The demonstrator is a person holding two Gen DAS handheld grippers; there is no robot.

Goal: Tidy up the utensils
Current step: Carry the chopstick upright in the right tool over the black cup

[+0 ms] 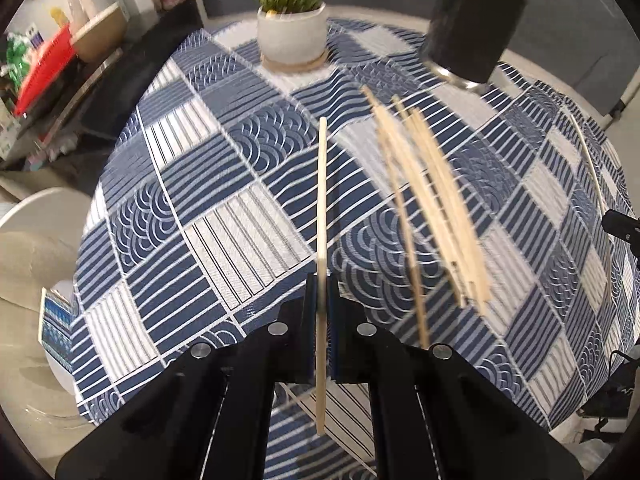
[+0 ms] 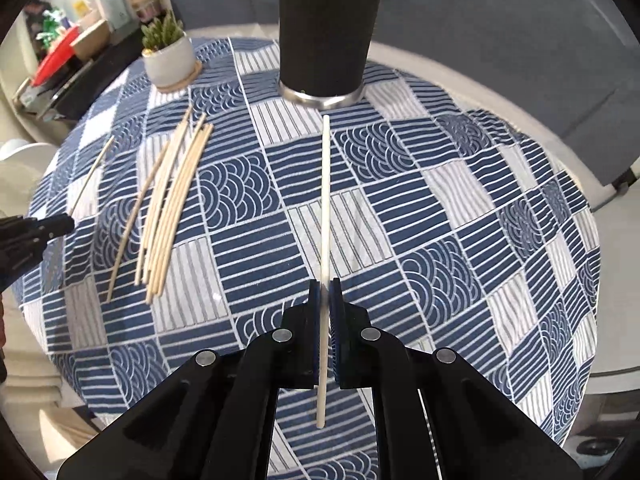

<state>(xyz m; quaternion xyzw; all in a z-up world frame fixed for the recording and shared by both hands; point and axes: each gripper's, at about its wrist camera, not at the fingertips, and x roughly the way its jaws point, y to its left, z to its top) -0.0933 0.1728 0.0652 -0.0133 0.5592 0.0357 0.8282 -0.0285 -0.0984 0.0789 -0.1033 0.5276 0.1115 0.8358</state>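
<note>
My left gripper [image 1: 322, 280] is shut on a wooden chopstick [image 1: 322, 200] that points forward above the table. My right gripper [image 2: 325, 285] is shut on a white chopstick [image 2: 326, 200] that points at the black utensil holder [image 2: 328, 36]. The holder stands upright at the table's far side and also shows in the left wrist view [image 1: 472, 24]. Several loose wooden chopsticks [image 1: 432, 204] lie in a bunch on the cloth to the right of my left gripper; in the right wrist view the bunch [image 2: 172, 204] lies to the left. My left gripper [image 2: 36, 228] shows at the left edge there.
A round table with a blue and white patterned cloth [image 2: 440, 220]. A potted plant in a white pot [image 1: 290, 28] stands at the far side on a coaster. A cluttered shelf with a red tray [image 1: 40, 68] is off to the left. A white chair [image 1: 36, 216] stands beside the table.
</note>
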